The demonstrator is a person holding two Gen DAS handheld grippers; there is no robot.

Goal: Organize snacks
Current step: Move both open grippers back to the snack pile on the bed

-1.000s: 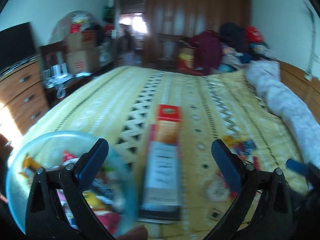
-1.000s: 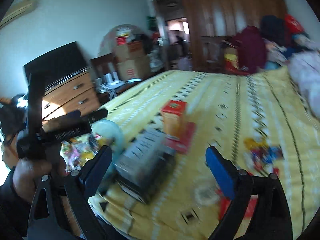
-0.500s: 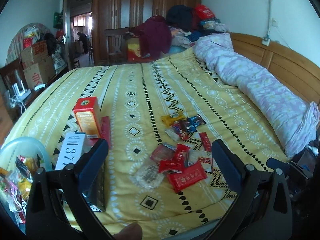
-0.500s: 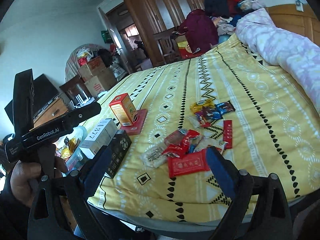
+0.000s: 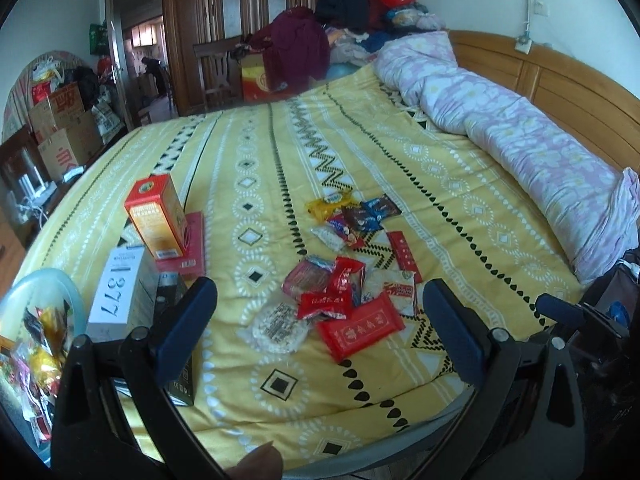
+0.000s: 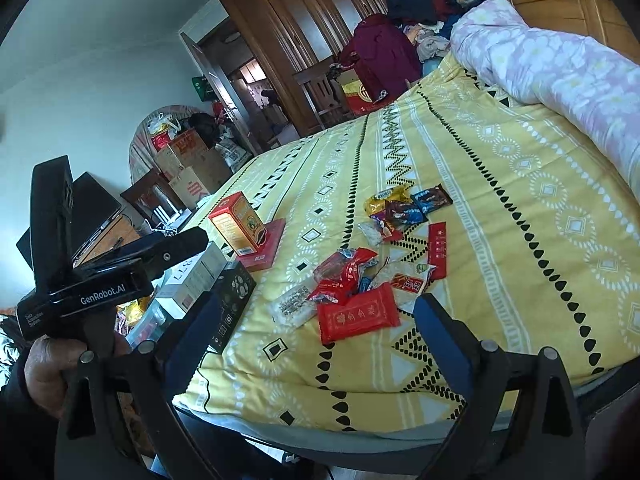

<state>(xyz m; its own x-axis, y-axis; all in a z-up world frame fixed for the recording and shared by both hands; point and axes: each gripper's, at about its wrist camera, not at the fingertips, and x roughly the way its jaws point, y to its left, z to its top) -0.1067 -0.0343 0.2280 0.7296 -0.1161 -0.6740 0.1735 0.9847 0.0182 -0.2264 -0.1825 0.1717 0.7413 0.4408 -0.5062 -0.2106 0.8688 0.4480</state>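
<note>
Snack bowl [image 5: 60, 284] cut off at frame edge

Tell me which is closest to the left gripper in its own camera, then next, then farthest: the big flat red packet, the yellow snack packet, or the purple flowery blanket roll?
From the left gripper:
1. Big flat red packet, just ahead between the fingers.
2. Yellow snack packet, mid-bed, in the farther pile.
3. Purple flowery blanket roll, along the headboard on the right.

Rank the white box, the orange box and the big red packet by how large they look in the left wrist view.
1. white box
2. orange box
3. red packet, though it looks close to the orange box; being nearer the camera makes that unsure.
</note>
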